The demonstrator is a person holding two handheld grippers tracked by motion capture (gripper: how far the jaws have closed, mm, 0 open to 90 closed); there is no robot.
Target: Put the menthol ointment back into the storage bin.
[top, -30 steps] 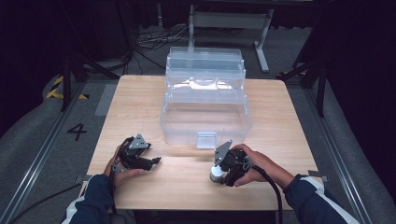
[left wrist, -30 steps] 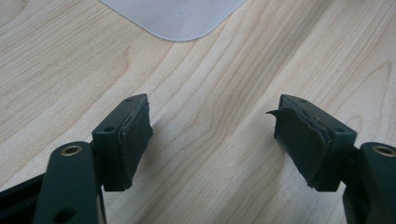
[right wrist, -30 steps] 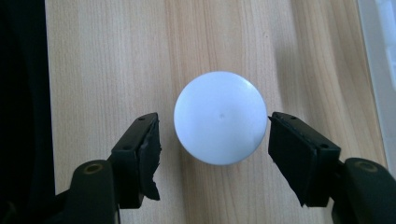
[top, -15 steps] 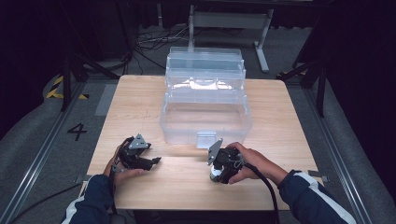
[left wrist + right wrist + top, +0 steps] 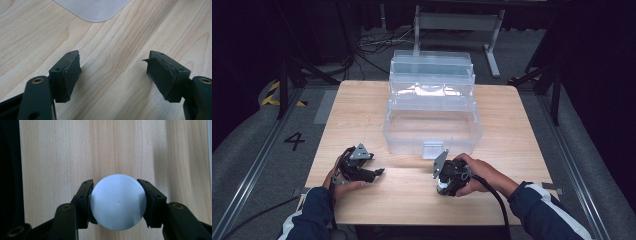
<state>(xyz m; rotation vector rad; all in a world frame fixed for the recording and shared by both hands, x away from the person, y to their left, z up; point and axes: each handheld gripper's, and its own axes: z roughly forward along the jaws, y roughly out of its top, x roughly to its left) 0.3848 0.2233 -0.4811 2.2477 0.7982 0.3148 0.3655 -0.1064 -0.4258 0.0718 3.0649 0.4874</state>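
Right hand-held gripper (image 5: 117,202): my jaws have just been closing and now pinch the pale ball (image 5: 118,202) from both sides.
Ball: it sits between my pads above the desk (image 5: 402,200), near the front edge.
Change: I have tipped this gripper downward since a second ago.
Left hand-held gripper (image 5: 113,75): spread, nothing between its jaws, resting where it was.
Beyond: clear tiered box (image 5: 432,120), latch facing me.
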